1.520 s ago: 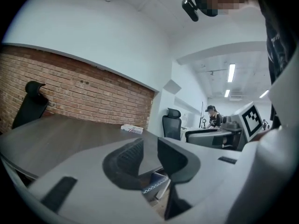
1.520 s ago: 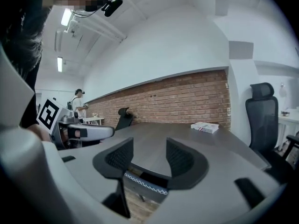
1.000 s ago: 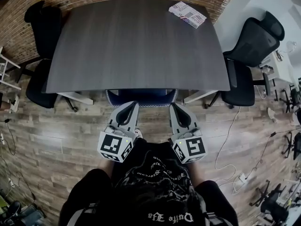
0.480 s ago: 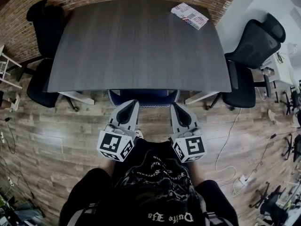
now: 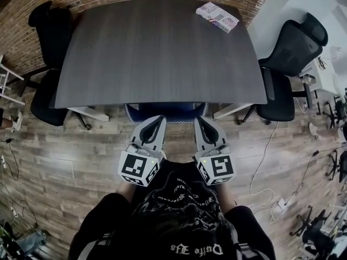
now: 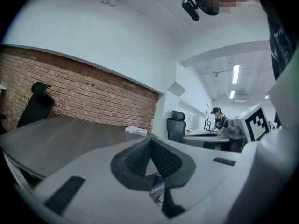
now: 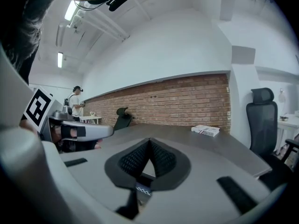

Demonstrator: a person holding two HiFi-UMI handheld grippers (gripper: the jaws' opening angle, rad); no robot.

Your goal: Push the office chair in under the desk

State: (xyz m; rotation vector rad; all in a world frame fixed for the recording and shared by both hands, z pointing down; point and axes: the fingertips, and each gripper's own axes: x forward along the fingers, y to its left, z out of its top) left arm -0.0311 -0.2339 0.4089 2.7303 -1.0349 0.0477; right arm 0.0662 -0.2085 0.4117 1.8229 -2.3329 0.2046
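Holding my left gripper and right gripper with fingers pressed together and empty, I find the blue, white-trimmed fabric office chair just beyond both tips, mostly under the dark grey desk; it probably rolls lightly, so I'd push its firm backrest rim

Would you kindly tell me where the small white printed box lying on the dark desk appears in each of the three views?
Head view: the small white printed box lies top right, on the far right corner of the dark grey desk.
Left gripper view: just left of centre, at the desk's far end.
Right gripper view: right of centre, on the desktop.
Shared landmark: the red brick wall behind the desk.
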